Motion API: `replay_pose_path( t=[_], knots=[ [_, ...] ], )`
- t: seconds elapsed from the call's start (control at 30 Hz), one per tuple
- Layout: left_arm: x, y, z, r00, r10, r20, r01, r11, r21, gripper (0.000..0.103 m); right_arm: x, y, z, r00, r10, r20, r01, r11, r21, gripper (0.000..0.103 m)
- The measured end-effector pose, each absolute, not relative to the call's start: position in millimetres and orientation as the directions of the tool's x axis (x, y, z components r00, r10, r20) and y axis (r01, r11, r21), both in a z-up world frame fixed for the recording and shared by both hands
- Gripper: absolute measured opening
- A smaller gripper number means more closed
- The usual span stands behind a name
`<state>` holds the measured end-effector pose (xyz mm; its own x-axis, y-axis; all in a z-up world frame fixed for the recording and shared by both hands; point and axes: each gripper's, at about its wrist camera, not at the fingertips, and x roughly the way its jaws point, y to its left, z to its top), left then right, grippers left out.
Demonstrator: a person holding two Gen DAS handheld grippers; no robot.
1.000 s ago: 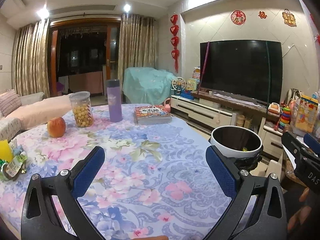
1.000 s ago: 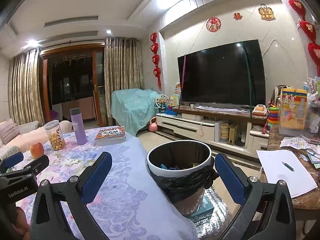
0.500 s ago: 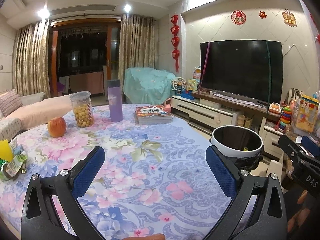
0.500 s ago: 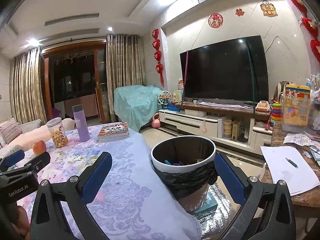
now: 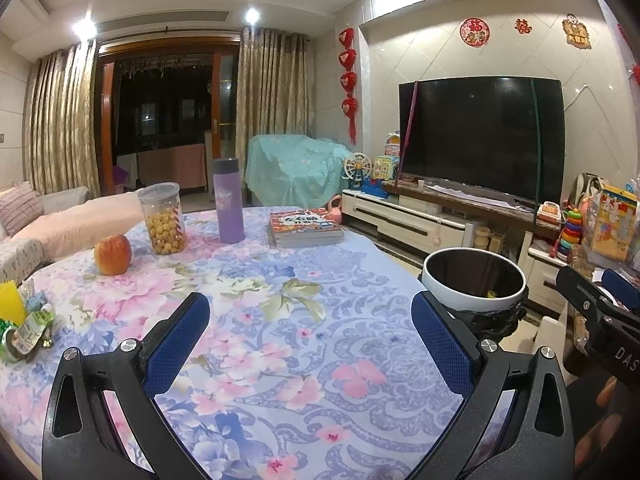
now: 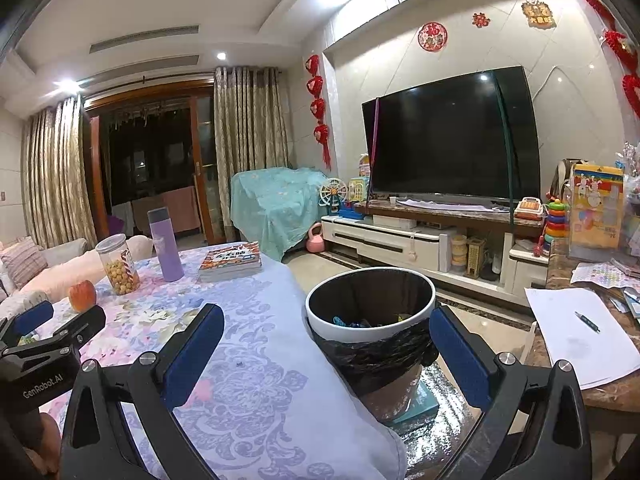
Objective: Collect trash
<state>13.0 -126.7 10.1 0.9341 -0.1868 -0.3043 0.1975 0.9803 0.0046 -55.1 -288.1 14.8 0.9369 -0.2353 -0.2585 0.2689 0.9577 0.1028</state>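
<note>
A white trash bin [image 6: 370, 308] with a black liner stands on the floor at the table's right edge; bits of trash lie inside. It also shows in the left wrist view [image 5: 474, 282]. A heap of crumpled wrappers [image 5: 24, 320] lies at the table's left edge. My left gripper [image 5: 312, 336] is open and empty above the flowered tablecloth [image 5: 280, 320]. My right gripper [image 6: 326, 340] is open and empty, level with the bin's near side and above the table's corner.
On the table's far side stand an apple [image 5: 113, 254], a snack jar [image 5: 162, 218], a purple flask [image 5: 228, 200] and a stack of books [image 5: 304, 226]. A side table with paper and a pen [image 6: 576, 336] stands right of the bin. A TV cabinet [image 6: 420, 236] runs along the wall.
The right gripper has lifted a little and drifted slightly away from the bin. The left gripper has hardly moved. Both stay open.
</note>
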Motion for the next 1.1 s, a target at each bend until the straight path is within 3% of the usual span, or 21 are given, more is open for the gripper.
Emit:
replay_pose_path(
  t=[1.1],
  knots=[
    [16.9, -127.4, 4.1, 0.931, -0.188, -0.313, 0.202, 0.979, 0.012, 0.103, -55.6, -288.6, 14.4, 0.937, -0.23, -0.262, 0.268, 0.956, 0.12, 0.103]
  ],
)
